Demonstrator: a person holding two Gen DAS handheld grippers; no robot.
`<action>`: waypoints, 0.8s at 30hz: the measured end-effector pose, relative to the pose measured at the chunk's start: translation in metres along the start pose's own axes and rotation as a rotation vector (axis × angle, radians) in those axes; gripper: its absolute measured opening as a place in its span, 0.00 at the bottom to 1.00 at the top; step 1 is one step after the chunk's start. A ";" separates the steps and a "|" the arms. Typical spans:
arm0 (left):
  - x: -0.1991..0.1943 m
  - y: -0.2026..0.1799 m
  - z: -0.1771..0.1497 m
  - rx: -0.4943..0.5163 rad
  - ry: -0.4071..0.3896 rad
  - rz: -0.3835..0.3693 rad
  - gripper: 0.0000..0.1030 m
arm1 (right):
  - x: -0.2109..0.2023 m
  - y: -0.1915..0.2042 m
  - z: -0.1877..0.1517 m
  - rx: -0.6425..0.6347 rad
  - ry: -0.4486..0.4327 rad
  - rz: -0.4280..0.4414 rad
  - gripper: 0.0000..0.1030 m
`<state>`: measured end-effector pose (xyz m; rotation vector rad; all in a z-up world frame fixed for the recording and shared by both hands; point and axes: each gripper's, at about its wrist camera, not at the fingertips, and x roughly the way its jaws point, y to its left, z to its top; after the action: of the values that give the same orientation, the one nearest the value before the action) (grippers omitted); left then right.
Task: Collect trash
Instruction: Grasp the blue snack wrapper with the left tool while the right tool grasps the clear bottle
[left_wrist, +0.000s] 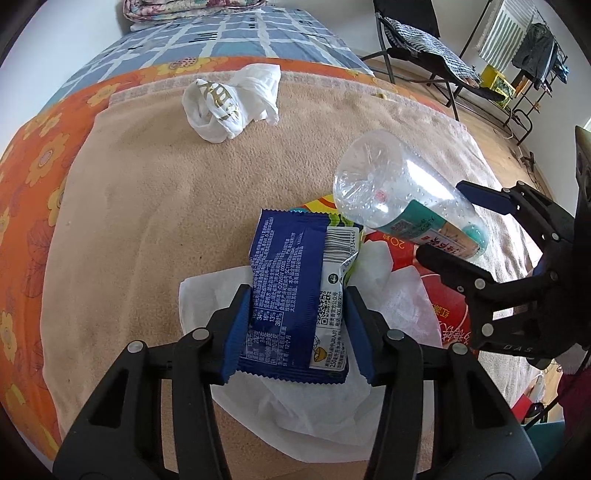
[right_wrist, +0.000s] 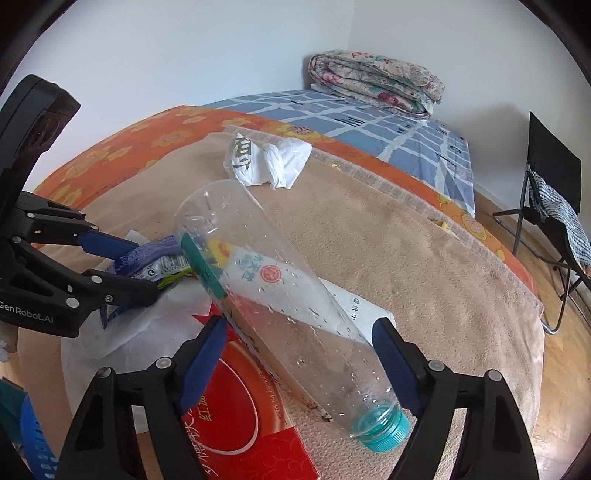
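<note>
The left gripper (left_wrist: 295, 328) had its pads narrowed onto both long edges of the blue snack wrapper (left_wrist: 291, 291), which ran straight ahead from it along the fingers, lying over a white tissue (left_wrist: 314, 406) on the tan blanket (left_wrist: 147, 221) of the bed. The right gripper (right_wrist: 299, 365) stood wide around the clear plastic bottle (right_wrist: 273, 295), and whether its pads were pressing I couldn't quite tell. The bottle's long axis ran away from that gripper and up to its left, teal cap (right_wrist: 384, 430) nearest, by the right-hand finger, base tilted off the bed. Under it lay a red box (right_wrist: 240, 424). Farther ahead of both grippers, well apart, sat the crumpled white plastic bag (left_wrist: 229, 107). My read: each hand was already on its own piece, so the bag would be next.
</note>
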<state>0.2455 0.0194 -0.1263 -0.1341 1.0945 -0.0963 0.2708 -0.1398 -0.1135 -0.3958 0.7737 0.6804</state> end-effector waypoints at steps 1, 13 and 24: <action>-0.001 0.000 -0.001 0.000 -0.002 0.002 0.48 | 0.000 -0.001 0.000 0.002 -0.001 0.003 0.78; -0.018 0.003 -0.006 -0.010 -0.032 -0.002 0.45 | -0.012 -0.010 -0.006 0.094 0.017 0.054 0.58; -0.025 0.000 -0.019 0.018 -0.011 -0.035 0.45 | -0.034 -0.013 -0.013 0.144 0.010 0.081 0.58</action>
<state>0.2174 0.0215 -0.1124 -0.1375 1.0804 -0.1367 0.2555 -0.1704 -0.0953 -0.2379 0.8461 0.6940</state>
